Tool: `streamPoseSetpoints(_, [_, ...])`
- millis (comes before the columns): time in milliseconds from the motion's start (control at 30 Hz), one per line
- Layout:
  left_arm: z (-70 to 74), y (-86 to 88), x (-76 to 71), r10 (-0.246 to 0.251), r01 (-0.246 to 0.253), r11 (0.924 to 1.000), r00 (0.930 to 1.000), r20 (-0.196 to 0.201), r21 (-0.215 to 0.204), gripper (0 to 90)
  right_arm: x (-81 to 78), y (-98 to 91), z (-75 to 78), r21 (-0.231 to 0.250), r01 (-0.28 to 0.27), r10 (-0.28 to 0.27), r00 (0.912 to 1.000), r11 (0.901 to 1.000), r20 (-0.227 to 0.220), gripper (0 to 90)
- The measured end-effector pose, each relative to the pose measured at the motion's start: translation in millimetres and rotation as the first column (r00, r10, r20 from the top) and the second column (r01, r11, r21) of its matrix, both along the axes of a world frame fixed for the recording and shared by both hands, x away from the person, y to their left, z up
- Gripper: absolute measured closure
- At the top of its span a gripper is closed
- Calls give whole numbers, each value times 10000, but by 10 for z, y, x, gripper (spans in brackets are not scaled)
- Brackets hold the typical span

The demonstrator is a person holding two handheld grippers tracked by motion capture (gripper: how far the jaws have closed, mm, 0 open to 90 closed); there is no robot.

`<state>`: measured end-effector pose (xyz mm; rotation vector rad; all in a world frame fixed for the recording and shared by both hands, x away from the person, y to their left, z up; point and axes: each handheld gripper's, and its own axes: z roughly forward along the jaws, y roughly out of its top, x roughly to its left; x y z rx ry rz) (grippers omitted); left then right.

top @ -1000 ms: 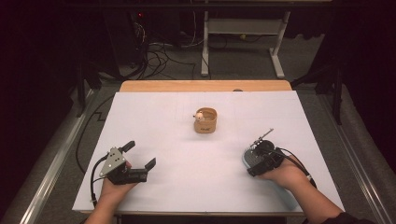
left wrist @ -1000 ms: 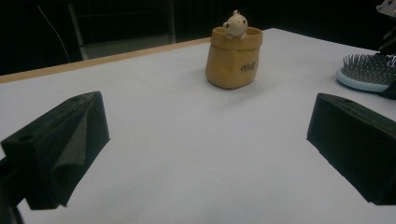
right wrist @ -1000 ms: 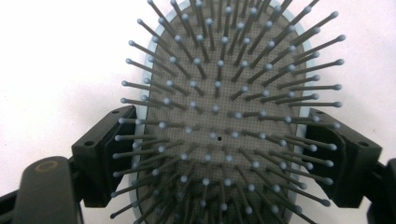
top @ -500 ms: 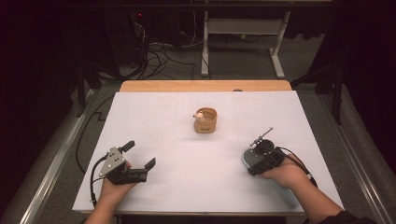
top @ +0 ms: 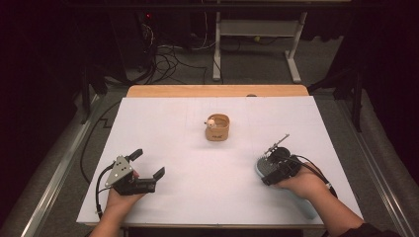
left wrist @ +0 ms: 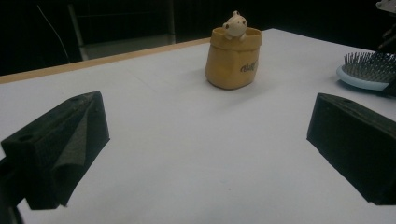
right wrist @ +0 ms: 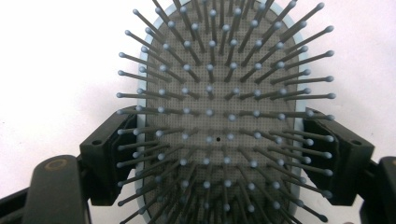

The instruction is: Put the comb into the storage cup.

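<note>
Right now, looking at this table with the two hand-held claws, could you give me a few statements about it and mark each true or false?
1. The hairbrush lies bristles up between the jaws of the right gripper. True.
2. The left gripper holds the little pot. False: its jaws stand wide apart with nothing between them.
3. The tan pot has a small figure peeking over its rim. True.
4. The pot sits on the hairbrush. False: it stands apart, farther up the white table.
</note>
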<state>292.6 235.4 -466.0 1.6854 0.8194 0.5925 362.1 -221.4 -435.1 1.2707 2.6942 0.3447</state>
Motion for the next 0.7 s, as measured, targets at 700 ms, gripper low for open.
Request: streamPoseSetpoints(700, [0,8,-2,0,0,10000,10000,5,-41,2,-76,-24,440,1192,-61,-183,9791,9929,2024,209])
